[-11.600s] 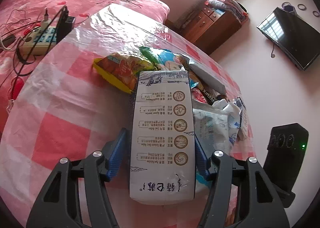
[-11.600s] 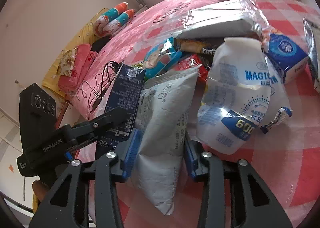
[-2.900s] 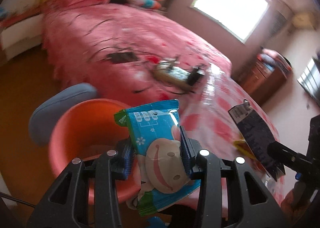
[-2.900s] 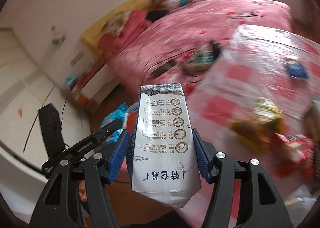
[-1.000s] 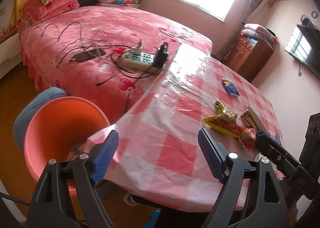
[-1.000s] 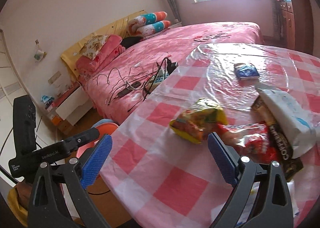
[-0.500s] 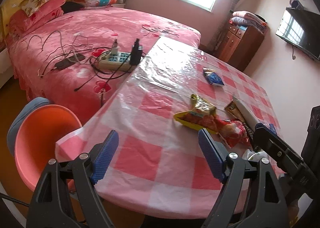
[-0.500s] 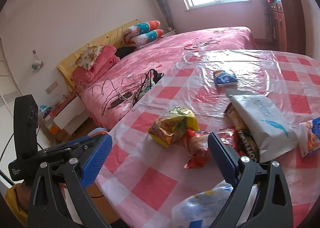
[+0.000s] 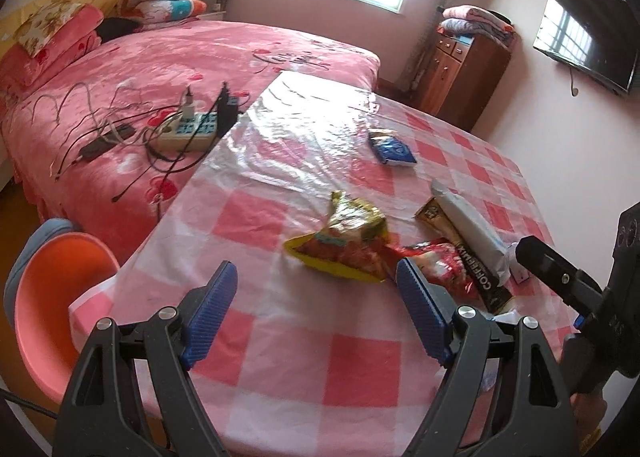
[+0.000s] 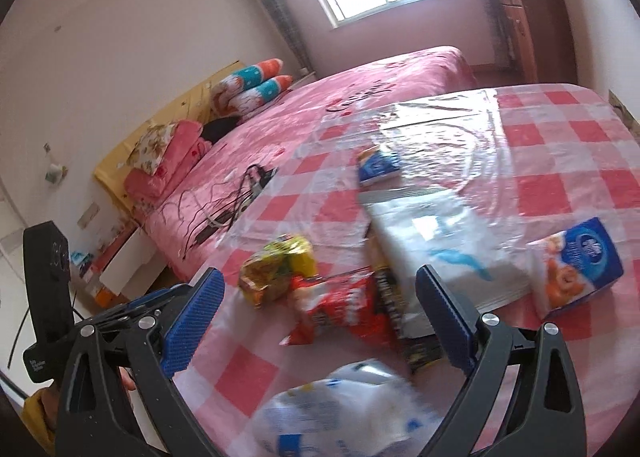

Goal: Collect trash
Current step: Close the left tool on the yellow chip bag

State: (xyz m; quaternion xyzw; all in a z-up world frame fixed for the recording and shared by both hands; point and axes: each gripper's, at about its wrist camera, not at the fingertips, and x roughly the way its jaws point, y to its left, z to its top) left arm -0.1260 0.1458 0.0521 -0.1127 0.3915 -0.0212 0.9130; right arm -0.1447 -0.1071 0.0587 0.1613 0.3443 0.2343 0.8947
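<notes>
Trash lies on the pink checked table point(image 9: 280, 341): a yellow snack bag point(image 9: 352, 233), a red wrapper point(image 9: 436, 261), a dark coffee sachet point(image 9: 472, 261), a white pouch point(image 9: 468, 225) and a small blue packet point(image 9: 394, 149). My left gripper point(image 9: 314, 277) is open and empty, hovering just short of the yellow bag. My right gripper point(image 10: 320, 279) is also open and empty, above the red wrapper point(image 10: 340, 305) and the yellow bag point(image 10: 280, 269). A blurred white-and-blue bag point(image 10: 348, 405) lies under it, and a blue tissue pack point(image 10: 576, 265) sits to the right. The orange bin point(image 9: 52, 297) stands on the floor to the left.
A pink bed point(image 9: 200, 57) adjoins the table's left side, carrying a power strip point(image 9: 188, 129) and tangled cables. A wooden cabinet point(image 9: 464, 57) stands at the back and a TV point(image 9: 584, 41) hangs on the right wall. A blue stool point(image 9: 36, 233) sits behind the bin.
Both grippers have swung from the bin side toward the table, and the trash pile now sits nearer and more central. Both stay open and empty, having earlier held packets.
</notes>
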